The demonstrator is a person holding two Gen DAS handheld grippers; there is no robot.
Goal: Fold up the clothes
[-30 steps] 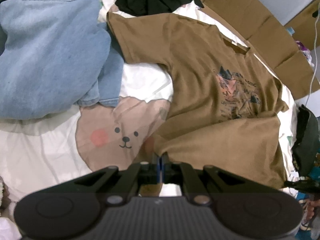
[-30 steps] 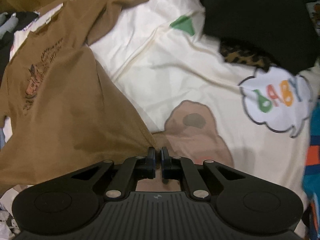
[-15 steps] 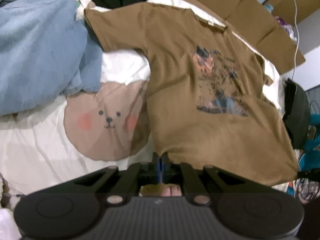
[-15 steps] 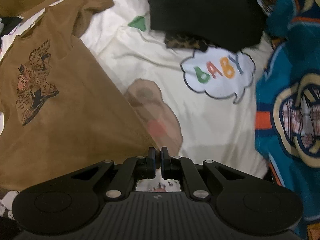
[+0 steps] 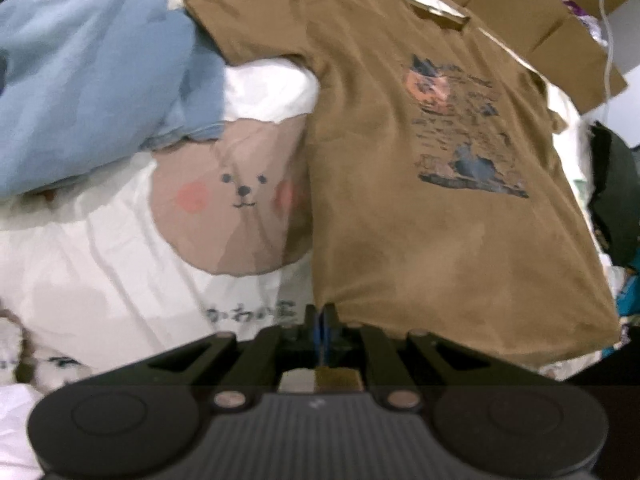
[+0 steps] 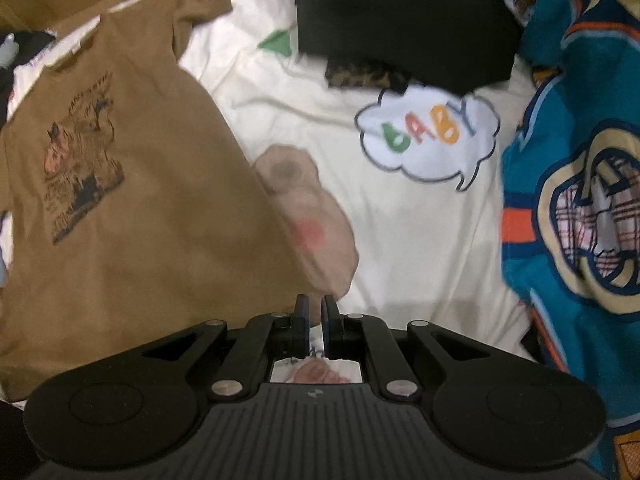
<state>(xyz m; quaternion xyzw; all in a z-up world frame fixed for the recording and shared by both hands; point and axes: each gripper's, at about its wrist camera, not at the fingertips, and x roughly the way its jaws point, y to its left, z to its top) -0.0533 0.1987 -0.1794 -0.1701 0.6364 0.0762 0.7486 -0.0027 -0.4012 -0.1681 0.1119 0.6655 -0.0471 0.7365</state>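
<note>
Clearly the brown T-shirt (image 5: 420, 208) is the garment in hand: it is stretched print-up over the cream bear-print bedsheet (image 5: 120, 264), its collar toward the cardboard (image 5: 532, 28) at the far side and its hem at the near edge of that sheet. The left gripper (image 5: 320, 314) is pinched tight on the hem corner nearest the printed bear face. The right gripper (image 6: 316, 312) sits at the other hem corner with a narrow slit between its jaws, and I cannot tell whether cloth is caught there. To do this well, keep both corners level and pulled evenly apart so the hem stays straight, confirm the right-hand hold, and lay the cloth flat on the sheet, clear of the blue denim (image 5: 88, 80) and the black folded garment (image 6: 404, 16).
</note>
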